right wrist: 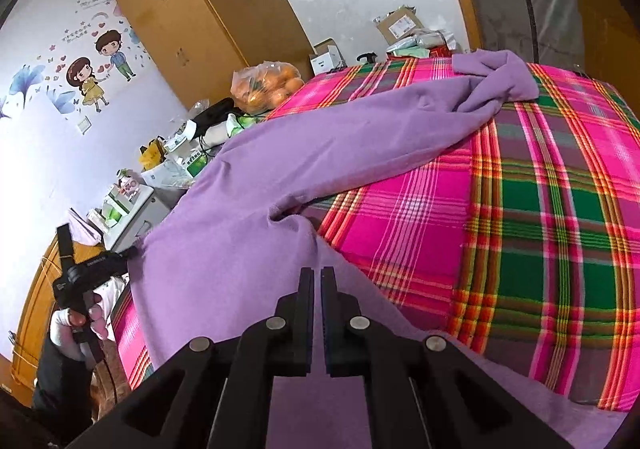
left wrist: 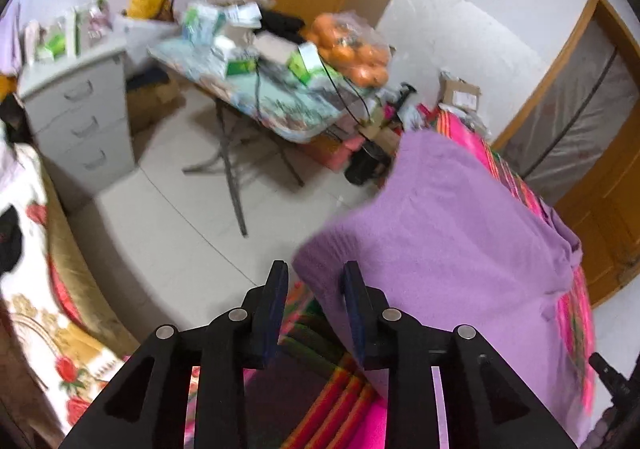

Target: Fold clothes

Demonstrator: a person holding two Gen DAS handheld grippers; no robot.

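Both claws point downward over the bed [right wrist: 540, 209]. The left claw [left wrist: 316, 269] stands part open; the near-left corner of the purple garment [right wrist: 248, 185] lies between its 2 fingers, contact unclear. The right claw [right wrist: 317, 274] is nearly closed on the garment's near edge. The garment lies spread across the plaid bedcover, its sleeve [right wrist: 496, 77] at the far end.
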